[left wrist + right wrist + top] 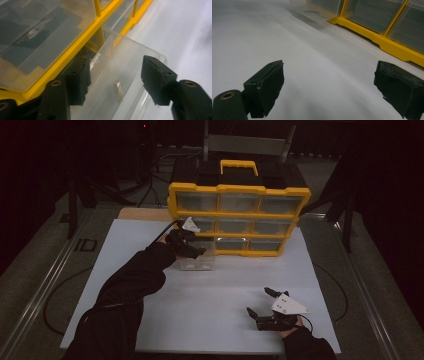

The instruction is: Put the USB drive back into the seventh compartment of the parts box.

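Yellow plastic frames the drawer organizer (pixel 239 213) standing upright at the far edge of the white tabletop (pixel 220 290), its black carry case with a yellow handle (pixel 239 166) behind it. One clear drawer (pixel 197 259) has been pulled out of the organizer's lower-left bay and sits on the table just in front of that corner.

The person's left forearm, in a black sleeve (pixel 135 285), reaches diagonally up to this drawer. The left gripper (pixel 189 245) is at the drawer's top edge. In the left gripper view its jaws stand wide apart — the left one beside the organizer's yellow frame, the right one near the drawer's far wall, the left gripper (pixel 115 77) open over the drawer's interior and clamping nothing. A small pale part (pixel 118 91) lies on the drawer floor beside a clear divider (pixel 103 58).

The right gripper (pixel 260 302) lies low, well in front of the organizer's right half, its jaws spread wide and pointing left. In the right gripper view its jaws (pixel 328 85) frame bare white table — the organizer's yellow base (pixel 377 37) lies farther off. The tabletop between the organizer and the near edge is open.
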